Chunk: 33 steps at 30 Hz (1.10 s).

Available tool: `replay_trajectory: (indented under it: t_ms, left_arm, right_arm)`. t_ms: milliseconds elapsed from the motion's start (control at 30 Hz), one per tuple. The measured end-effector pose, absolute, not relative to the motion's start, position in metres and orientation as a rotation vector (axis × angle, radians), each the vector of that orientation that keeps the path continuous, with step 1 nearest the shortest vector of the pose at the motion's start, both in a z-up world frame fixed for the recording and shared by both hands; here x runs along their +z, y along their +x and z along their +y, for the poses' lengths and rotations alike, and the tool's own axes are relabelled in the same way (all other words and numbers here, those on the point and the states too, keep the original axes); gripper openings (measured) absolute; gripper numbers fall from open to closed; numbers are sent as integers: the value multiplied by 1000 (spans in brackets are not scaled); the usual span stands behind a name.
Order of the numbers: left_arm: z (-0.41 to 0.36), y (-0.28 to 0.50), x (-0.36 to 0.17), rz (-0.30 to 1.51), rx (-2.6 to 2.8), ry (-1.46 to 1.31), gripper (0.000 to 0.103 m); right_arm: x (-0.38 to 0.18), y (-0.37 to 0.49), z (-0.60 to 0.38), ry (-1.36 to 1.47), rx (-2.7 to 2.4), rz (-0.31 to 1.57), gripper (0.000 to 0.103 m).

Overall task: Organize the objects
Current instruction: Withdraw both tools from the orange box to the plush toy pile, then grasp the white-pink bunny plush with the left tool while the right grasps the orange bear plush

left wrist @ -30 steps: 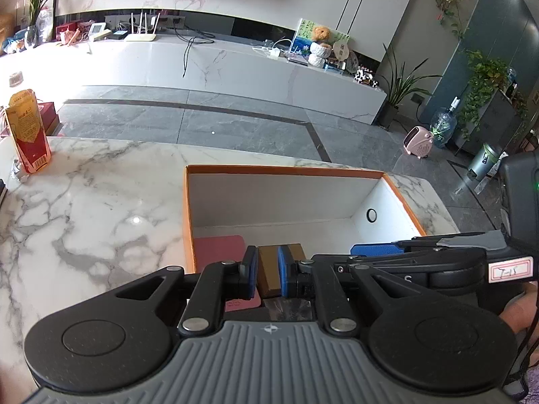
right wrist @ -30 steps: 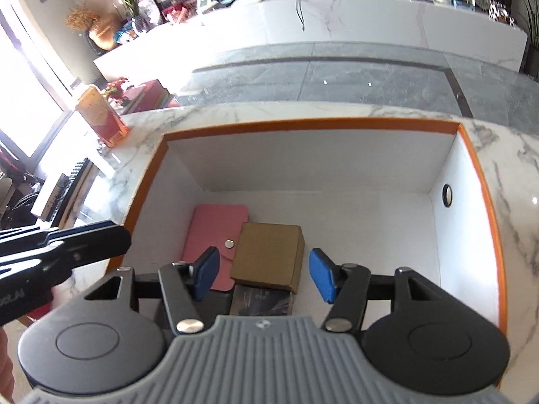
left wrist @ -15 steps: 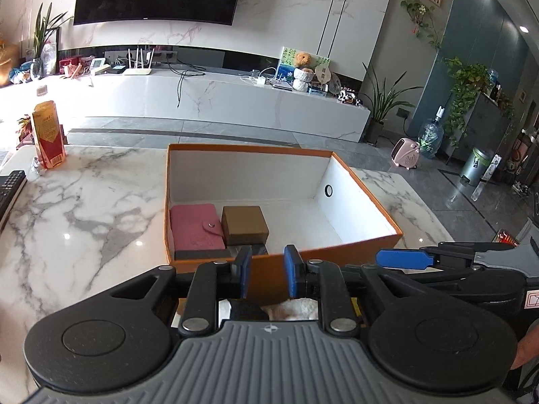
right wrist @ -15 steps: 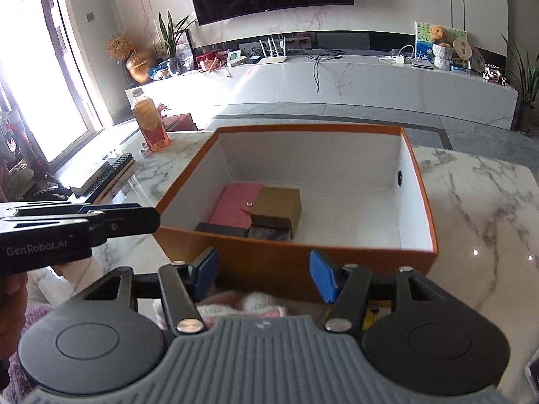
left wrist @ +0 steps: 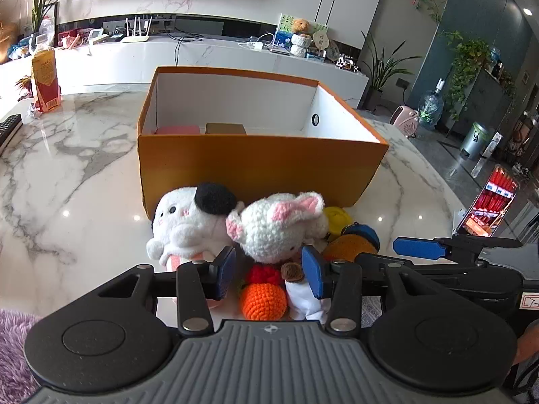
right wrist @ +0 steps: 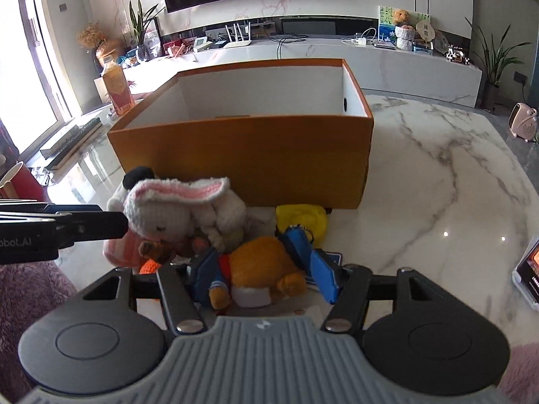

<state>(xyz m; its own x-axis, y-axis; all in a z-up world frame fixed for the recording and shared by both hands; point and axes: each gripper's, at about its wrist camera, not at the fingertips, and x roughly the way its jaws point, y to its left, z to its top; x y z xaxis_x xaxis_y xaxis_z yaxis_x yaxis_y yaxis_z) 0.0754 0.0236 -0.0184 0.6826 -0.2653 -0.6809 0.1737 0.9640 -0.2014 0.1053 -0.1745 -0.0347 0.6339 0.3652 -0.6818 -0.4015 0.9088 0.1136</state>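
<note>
An orange box [left wrist: 259,165] with a white inside stands on the marble table; it also shows in the right wrist view [right wrist: 242,155]. A pink wallet [left wrist: 177,130] and a brown box [left wrist: 225,128] lie inside. A pile of plush toys lies in front of it: a white plush with a black ear [left wrist: 188,225], a crocheted white bunny [left wrist: 276,229], an orange crocheted ball [left wrist: 263,299]. My left gripper [left wrist: 268,271] is open, its fingers either side of the bunny's lower part. My right gripper [right wrist: 261,274] is open around an orange plush [right wrist: 262,262] with blue clothes.
A yellow item [right wrist: 301,219] lies against the box front. A red-orange bottle [left wrist: 45,79] and a dark remote [left wrist: 8,126] are at the table's left. A phone on a stand [left wrist: 486,207] is at the right edge. Purple fluffy fabric [left wrist: 13,343] is at the near left.
Both grippers have pulled back out of the box and dropped low in front of it, over the toy pile. The left jaws have opened wider. The brown box stays inside.
</note>
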Motion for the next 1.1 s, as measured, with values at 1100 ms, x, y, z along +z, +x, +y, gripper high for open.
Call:
replay_trajectory:
  t_ms: [1100]
  left_arm:
    - [-78,125,-22,891,-522,807,58]
  right_arm:
    - [-67,147,-204,427,416,1079,68]
